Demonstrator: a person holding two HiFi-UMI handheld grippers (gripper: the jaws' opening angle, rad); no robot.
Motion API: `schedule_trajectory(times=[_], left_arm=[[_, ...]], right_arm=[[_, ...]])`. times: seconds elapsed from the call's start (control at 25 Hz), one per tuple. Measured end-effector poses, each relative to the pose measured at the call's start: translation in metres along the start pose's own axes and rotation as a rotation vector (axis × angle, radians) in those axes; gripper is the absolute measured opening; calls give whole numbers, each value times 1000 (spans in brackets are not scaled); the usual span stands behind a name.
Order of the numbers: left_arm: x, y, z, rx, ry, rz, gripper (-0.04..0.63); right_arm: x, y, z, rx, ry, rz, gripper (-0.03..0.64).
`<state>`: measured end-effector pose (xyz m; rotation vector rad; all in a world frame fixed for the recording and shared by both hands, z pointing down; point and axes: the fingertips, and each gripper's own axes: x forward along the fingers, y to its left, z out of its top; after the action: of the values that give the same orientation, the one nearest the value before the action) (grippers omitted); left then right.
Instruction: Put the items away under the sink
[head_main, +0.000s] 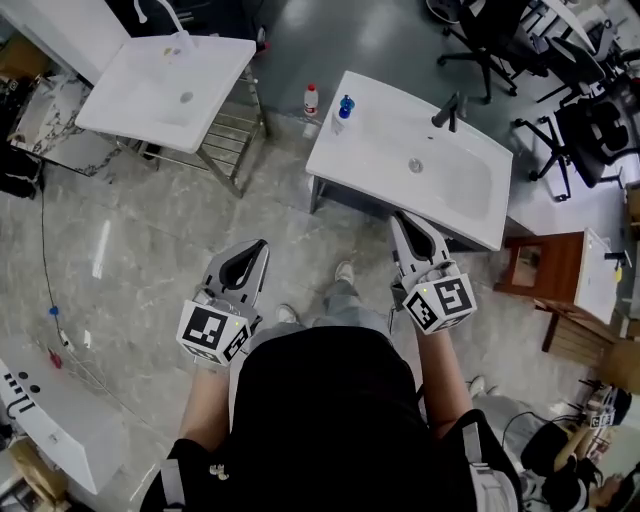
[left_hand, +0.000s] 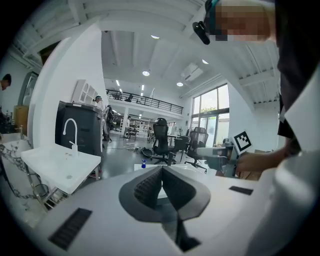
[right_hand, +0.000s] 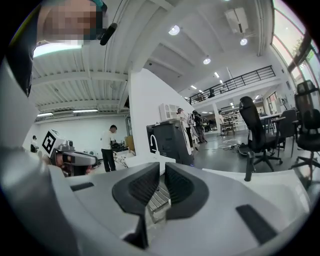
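A person's black top (head_main: 320, 410) fills the bottom of the head view. Ahead of it the left gripper (head_main: 257, 249) and the right gripper (head_main: 399, 221) are held out over the grey floor (head_main: 130, 250), both empty. The left gripper view shows its jaws together at the tip. The right gripper view shows its jaws almost together, with a thin slit between them and nothing in it.

Only the head view gives the layout. A white sink (head_main: 150, 95) stands on a metal rack (head_main: 225, 140) at left. A red-capped bottle (head_main: 311, 100) is just beside the near sink (head_main: 440, 180), and a blue bottle (head_main: 345, 105) is on that sink's corner (the red-capped one may stand on the floor; I cannot tell). Black chairs (head_main: 480, 35) are at right.

The gripper views alone show the room: a railed balcony (left_hand: 145, 101), tall windows (left_hand: 212, 112) and a standing person (right_hand: 107, 147).
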<state>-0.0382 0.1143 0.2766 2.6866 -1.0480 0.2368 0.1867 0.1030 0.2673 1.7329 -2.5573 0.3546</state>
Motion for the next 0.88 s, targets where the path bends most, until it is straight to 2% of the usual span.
schedule_trajectory(times=[0.28,0.64,0.88], left_arm=[[51,-5,10,-8,23,105,21],[87,1,10,-65,37,290,21],[101,-11,2,-73,66,338,21]], right_arm=[[44,-63,-9,3,36,87,48],[92,-112,-47,32,115,204,48],[122,-134,-67,34,154,225,49]])
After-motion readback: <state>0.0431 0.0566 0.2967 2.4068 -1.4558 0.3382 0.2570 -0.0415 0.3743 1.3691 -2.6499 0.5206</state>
